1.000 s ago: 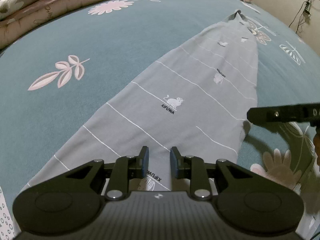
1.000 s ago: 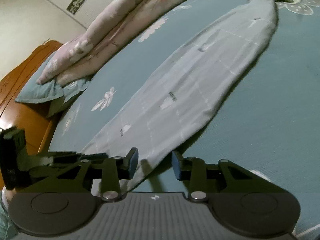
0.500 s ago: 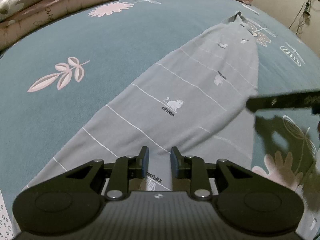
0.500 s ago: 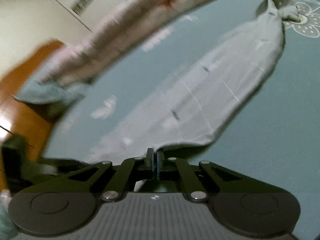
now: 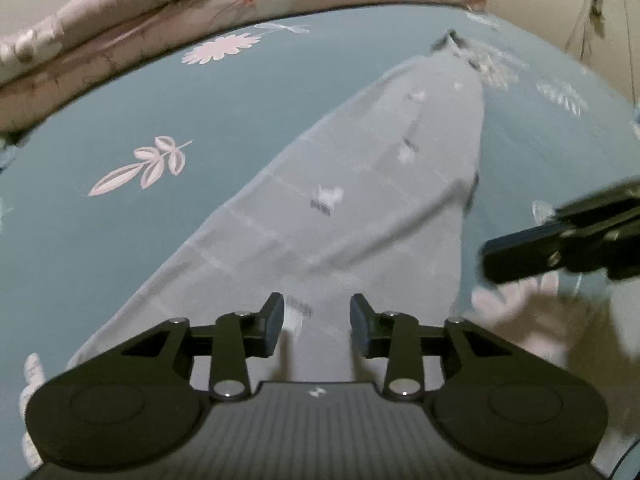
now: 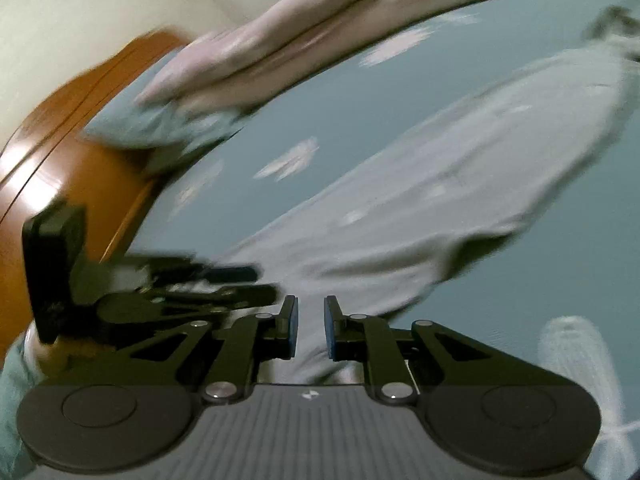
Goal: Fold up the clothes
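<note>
The left gripper has its jaws moderately apart and opening, the soft grey garment showing between the dark pads without being pinched. The right gripper shows a narrower gap, also opening; grey cloth lies between its blue pads, and blur hides whether they touch it. The garment is long and tapered, thin white lines and small prints across it, lying on a teal sheet with pale pink flowers. A puffy pink quilt lies beyond, by an orange wooden headboard.
</note>
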### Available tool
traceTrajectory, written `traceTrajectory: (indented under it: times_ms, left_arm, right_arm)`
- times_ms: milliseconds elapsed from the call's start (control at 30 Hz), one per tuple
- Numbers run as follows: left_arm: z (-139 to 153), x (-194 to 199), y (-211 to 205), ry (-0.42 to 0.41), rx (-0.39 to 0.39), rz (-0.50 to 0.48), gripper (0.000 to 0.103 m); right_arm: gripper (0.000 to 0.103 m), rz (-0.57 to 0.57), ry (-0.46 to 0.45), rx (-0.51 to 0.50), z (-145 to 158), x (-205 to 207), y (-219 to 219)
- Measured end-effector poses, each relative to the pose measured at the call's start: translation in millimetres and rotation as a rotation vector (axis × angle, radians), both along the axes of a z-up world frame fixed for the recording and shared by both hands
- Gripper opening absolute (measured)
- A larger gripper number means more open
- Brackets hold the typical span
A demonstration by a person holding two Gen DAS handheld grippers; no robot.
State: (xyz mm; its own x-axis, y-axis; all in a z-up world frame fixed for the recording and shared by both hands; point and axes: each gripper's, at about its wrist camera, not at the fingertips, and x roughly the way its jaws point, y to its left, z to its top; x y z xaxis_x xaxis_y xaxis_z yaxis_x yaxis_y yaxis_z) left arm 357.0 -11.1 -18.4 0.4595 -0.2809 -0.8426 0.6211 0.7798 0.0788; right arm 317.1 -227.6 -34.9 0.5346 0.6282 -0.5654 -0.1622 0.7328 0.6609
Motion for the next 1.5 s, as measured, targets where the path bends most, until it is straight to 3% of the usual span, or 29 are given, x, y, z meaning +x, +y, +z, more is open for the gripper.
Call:
traceTrajectory:
  times_ms: [133, 233, 333, 400, 567, 667, 733, 767, 900, 1033, 1267, 1400, 1500]
  left_arm:
    - [-13, -20, 14, 0.013, 0.051, 0.030, 0.037]
    - [-24, -22, 27, 0.040, 0.027, 0.094, 0.042]
    - [-20, -23, 31, 0.042, 0.010, 0.120, 0.043]
    - [-15, -25, 29, 0.023, 0.015, 0.113, 0.043]
    - [-5, -28, 16, -0.009, -0.006, 0.082, 0.043]
    - [-5, -27, 10, -0.011, -0.022, 0.077, 0.043]
    - [-7, -27, 7, -0.012, -0.013, 0.079, 0.043]
    - [-10, -27, 5, -0.008, -0.007, 0.077, 0.043]
    - [-11, -30, -6, -0.012, -0.014, 0.043, 0.043]
    - [-9, -29, -24, -0.031, -0.043, 0.010, 0.043]
    - [-26, -23, -41, 0.035, -0.058, 0.004, 0.044]
    - [-30, -21, -38, 0.055, -0.082, 0.012, 0.046]
    - [-30, -22, -41, 0.054, -0.076, 0.002, 0.052]
  right_arm:
    - [0.018, 0.135, -0.010, -0.114, -13, 4, 39]
    - [0.013, 0.076, 0.029, -0.220, -25, 9, 34]
    - [0.018, 0.009, 0.066, -0.160, -23, 9, 11]
    - [0.022, 0.005, 0.037, -0.143, -13, 4, 3]
    - [0.027, 0.099, 0.026, -0.086, -6, -9, 12]
    - [0.033, 0.179, 0.061, -0.128, -16, -18, 32]
    - [0.031, 0.187, 0.083, -0.191, -25, -21, 34]
    - [0.033, 0.182, 0.079, -0.172, -25, -23, 28]
    - [0.035, 0.070, 0.067, -0.172, -10, -24, -9]
    - [0.036, -0.131, 0.039, -0.171, -1, -9, -62]
    - [0.037, -0.480, 0.083, -0.091, -19, 33, -150]
    - [0.041, -0.550, 0.141, -0.064, -39, 56, -166]
    - [0.044, -0.555, 0.125, -0.036, -47, 66, -160]
